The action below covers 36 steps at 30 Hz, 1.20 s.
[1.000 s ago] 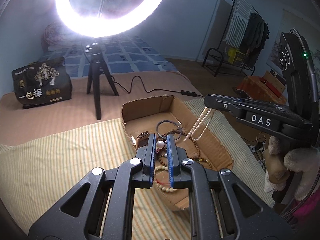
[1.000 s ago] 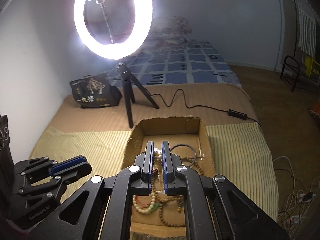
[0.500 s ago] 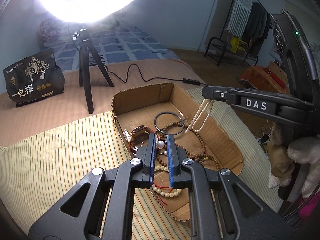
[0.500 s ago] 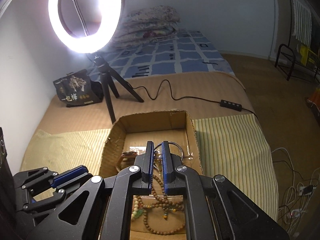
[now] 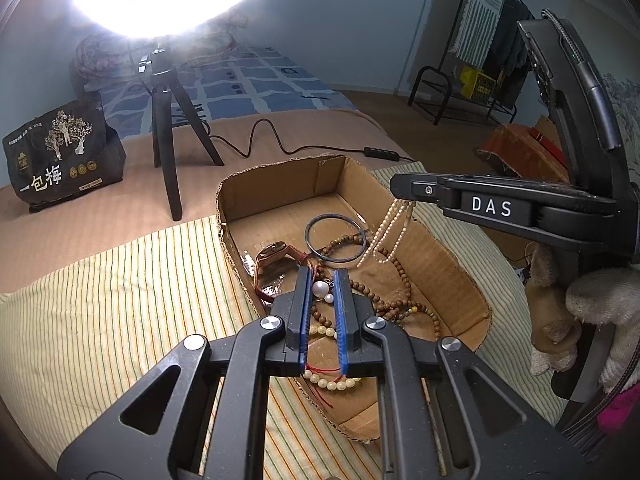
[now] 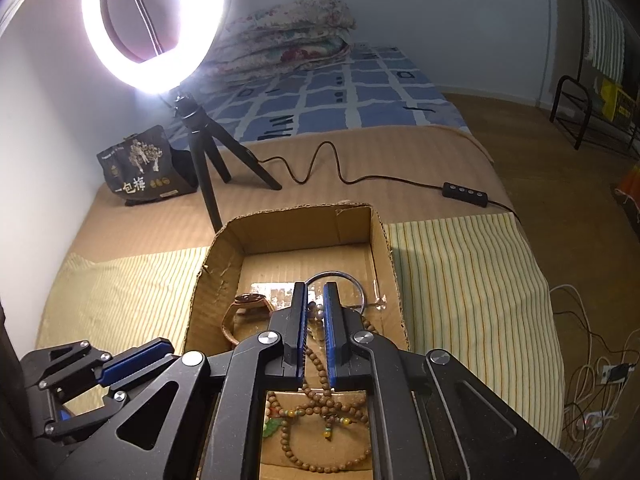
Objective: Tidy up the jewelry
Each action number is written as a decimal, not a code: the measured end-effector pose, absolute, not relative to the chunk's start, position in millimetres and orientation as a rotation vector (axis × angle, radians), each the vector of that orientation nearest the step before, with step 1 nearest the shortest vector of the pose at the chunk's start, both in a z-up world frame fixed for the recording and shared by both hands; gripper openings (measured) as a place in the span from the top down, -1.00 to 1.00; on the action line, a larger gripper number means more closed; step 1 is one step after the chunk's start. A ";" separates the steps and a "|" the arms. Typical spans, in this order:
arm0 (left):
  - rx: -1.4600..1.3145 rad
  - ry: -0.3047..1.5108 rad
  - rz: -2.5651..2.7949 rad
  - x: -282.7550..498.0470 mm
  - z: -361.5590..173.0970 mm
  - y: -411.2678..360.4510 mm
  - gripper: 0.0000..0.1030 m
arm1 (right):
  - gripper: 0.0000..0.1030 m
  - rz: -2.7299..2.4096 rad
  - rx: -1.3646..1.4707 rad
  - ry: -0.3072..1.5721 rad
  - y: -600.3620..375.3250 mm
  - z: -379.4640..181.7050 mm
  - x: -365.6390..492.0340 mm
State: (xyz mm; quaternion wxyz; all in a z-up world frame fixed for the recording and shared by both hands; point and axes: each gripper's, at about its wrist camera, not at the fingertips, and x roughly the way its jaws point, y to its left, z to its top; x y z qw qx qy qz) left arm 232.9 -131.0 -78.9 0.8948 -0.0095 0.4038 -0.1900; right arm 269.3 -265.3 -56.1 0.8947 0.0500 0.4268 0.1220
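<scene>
An open cardboard box (image 5: 280,168) (image 6: 304,216) on the striped cloth holds a dark bangle (image 5: 335,238), a brown-strapped watch (image 5: 276,254) (image 6: 248,304), brown wooden bead strands (image 5: 400,292) (image 6: 320,440) and a cream bead bracelet (image 5: 332,384). My left gripper (image 5: 322,274) (image 6: 160,350) hovers over the box's near-left side, shut on a small pearl piece (image 5: 320,289). My right gripper (image 5: 396,188) (image 6: 315,288) hangs over the box's right side, shut on a pearl necklace (image 5: 388,236) that dangles from its tip into the box. In the right wrist view its fingers mostly hide the necklace.
A ring light on a tripod (image 5: 168,152) (image 6: 152,20) stands just behind the box, its cable and controller (image 6: 466,192) trailing right. A black bag (image 5: 60,156) sits far left. The striped cloth (image 5: 120,300) flanks the box. A gloved hand (image 5: 600,300) holds the right gripper.
Both grippers have sunk toward the box, which now looks larger and nearer. The ring light has slid up in both views. Both grips are unchanged.
</scene>
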 end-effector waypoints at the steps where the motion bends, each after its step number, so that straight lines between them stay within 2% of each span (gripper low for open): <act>1: -0.020 0.837 -0.395 232.7 -78.5 -131.1 0.83 | 0.88 0.252 0.104 0.886 -265.3 -56.4 269.3; 16: -0.008 0.848 -0.388 234.2 -80.3 -132.7 0.82 | 0.85 0.242 0.122 0.901 -266.7 -60.6 270.9; 17: -0.008 0.848 -0.386 234.3 -80.5 -132.4 0.81 | 0.81 0.240 0.123 0.904 -266.8 -61.1 271.2; 19: -0.010 0.849 -0.383 233.4 -80.1 -131.7 0.48 | 0.48 0.231 0.122 0.904 -267.6 -61.9 271.2; 20: -0.014 0.845 -0.382 232.8 -79.6 -131.1 0.20 | 0.40 0.227 0.122 0.902 -267.9 -61.8 271.5; 21: -0.017 0.840 -0.379 232.5 -79.1 -130.4 0.13 | 0.24 0.220 0.124 0.898 -268.5 -61.7 271.3; 24: -0.017 0.845 -0.377 233.0 -79.2 -130.1 0.08 | 0.09 0.208 0.123 0.898 -269.4 -61.1 271.1; 27: -0.016 0.846 -0.365 233.3 -79.9 -128.8 -0.15 | -0.01 0.193 0.117 0.905 -270.1 -61.6 271.9; 31: -0.018 0.854 -0.354 233.3 -80.0 -126.9 -0.19 | -0.21 0.162 0.107 0.905 -271.2 -61.0 271.5; 36: -0.021 0.851 -0.348 231.1 -78.9 -125.3 -0.22 | -0.30 0.139 0.091 0.906 -270.9 -58.8 269.9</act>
